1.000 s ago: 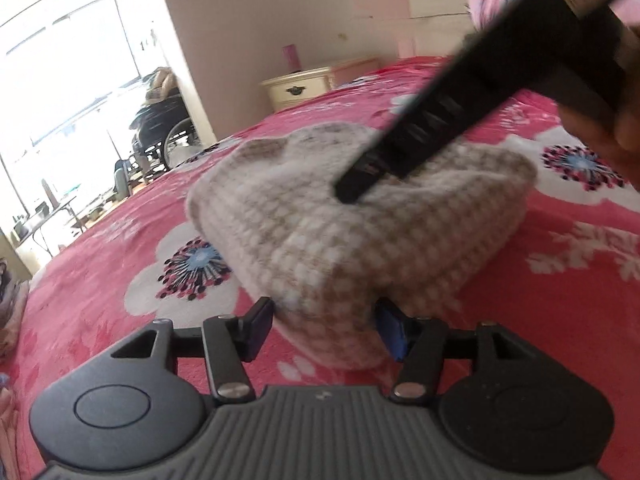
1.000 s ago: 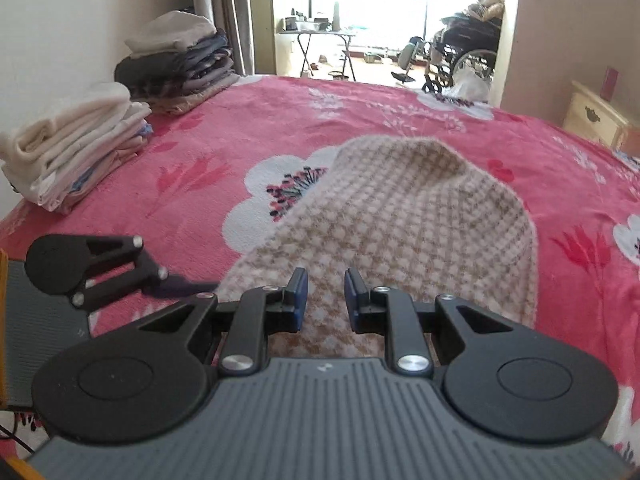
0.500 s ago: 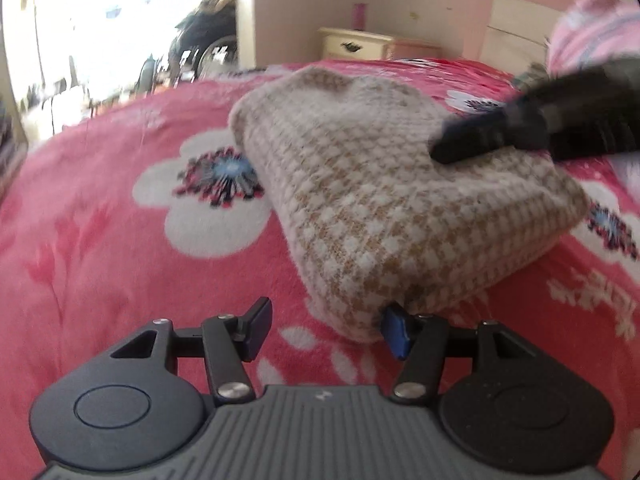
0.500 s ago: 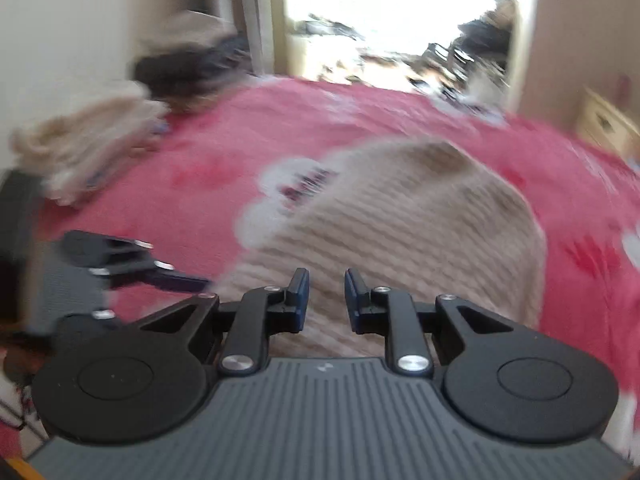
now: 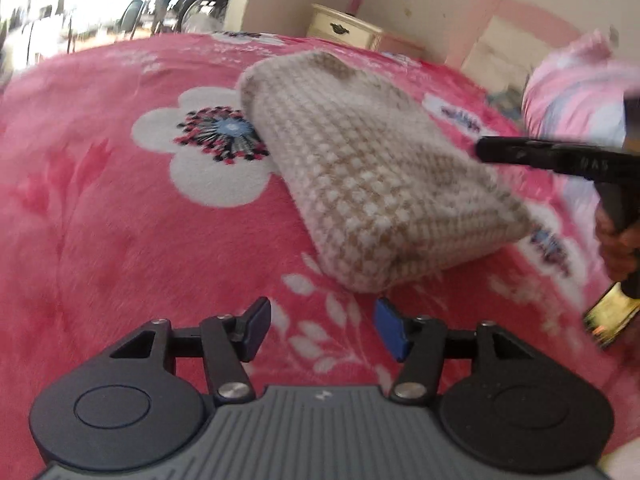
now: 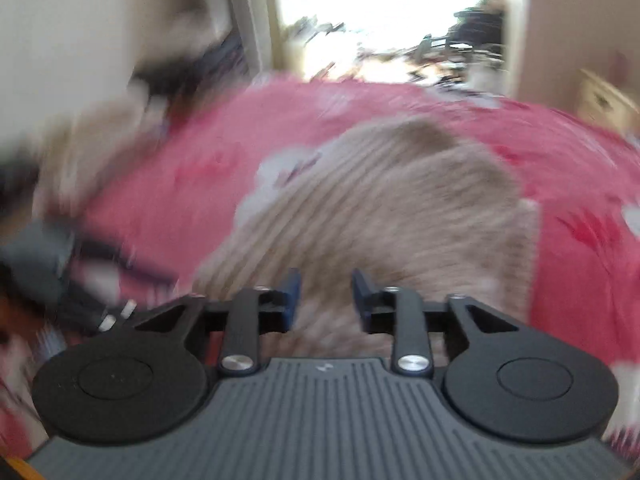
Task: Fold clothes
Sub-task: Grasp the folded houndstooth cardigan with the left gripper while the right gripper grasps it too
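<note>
Beige-and-white checked knit garment [image 5: 376, 176] lies folded into a thick bundle on the red fluffy bed blanket with white flowers [image 5: 120, 220]. In the left wrist view it sits in the middle of the frame, a bit to the right.

A second ago the left gripper [image 5: 322, 330] had its fingers on both sides of the bundle's near corner. Now it has pulled back, and the corner sits just above the fingers, apart from them. They stand wide open and hold nothing; only blanket shows between them.

The right gripper [image 6: 322, 300] has just been opening its fingers. Before, they were nearly shut over the knit cloth. Now there is a clear gap. The right wrist view is very blurry, but the cloth looks to lie below the fingers and not pinched. In the left wrist view this gripper shows as a dark bar at the right edge, beside the bundle.

Both have let go, so I think this fold is finished.
</note>
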